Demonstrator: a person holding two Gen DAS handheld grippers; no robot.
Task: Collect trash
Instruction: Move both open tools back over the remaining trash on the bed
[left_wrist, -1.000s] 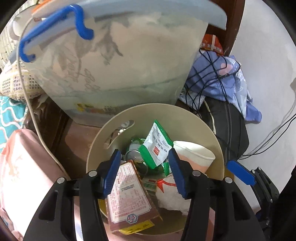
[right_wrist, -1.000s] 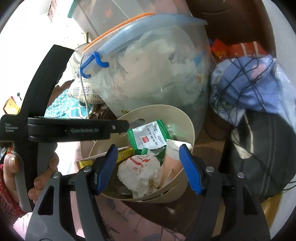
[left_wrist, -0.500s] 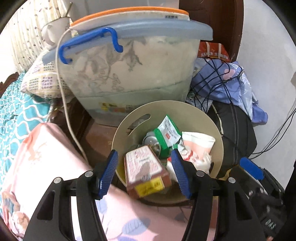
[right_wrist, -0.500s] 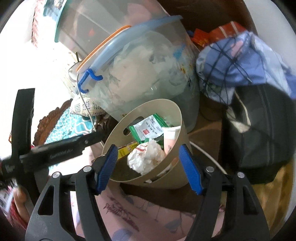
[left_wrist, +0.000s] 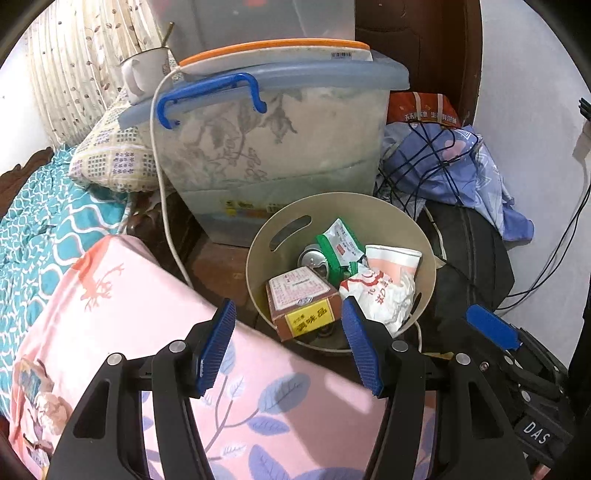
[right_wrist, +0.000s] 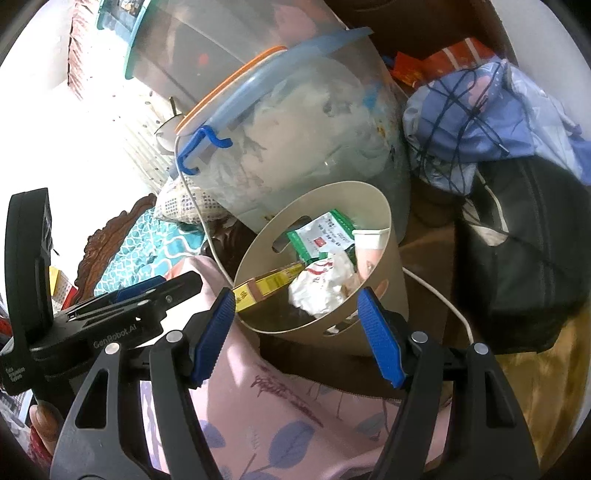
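Observation:
A round beige bin (left_wrist: 369, 206) stands on the floor beside the bed. In it lie a brown box with a yellow end (left_wrist: 303, 306), a green and white sachet (left_wrist: 340, 243), crumpled white paper (left_wrist: 380, 299), a paper cup (left_wrist: 391, 258) and a can (left_wrist: 314, 260). My left gripper (left_wrist: 288, 343) hovers open above the bin's near rim, over the pink quilt, with nothing between its pads. My right gripper (right_wrist: 295, 332) also stands open and empty, just short of the bin (right_wrist: 391, 295). The left gripper (right_wrist: 177, 286) shows side-on at the left of the right wrist view.
A clear storage tub with a blue lid and handle (left_wrist: 277, 147) stands right behind the bin, with a mug (left_wrist: 144, 74) on it. A pink quilt (left_wrist: 129, 314) fills the foreground. Blue clothes with black cords (left_wrist: 443, 162) and a black bag (left_wrist: 469, 258) crowd the right. A white cable (left_wrist: 162, 206) hangs down.
My left gripper has drawn back and up from the bin, and the brown box that stood between its pads now lies in the bin. The right gripper rolled and backed off a little.

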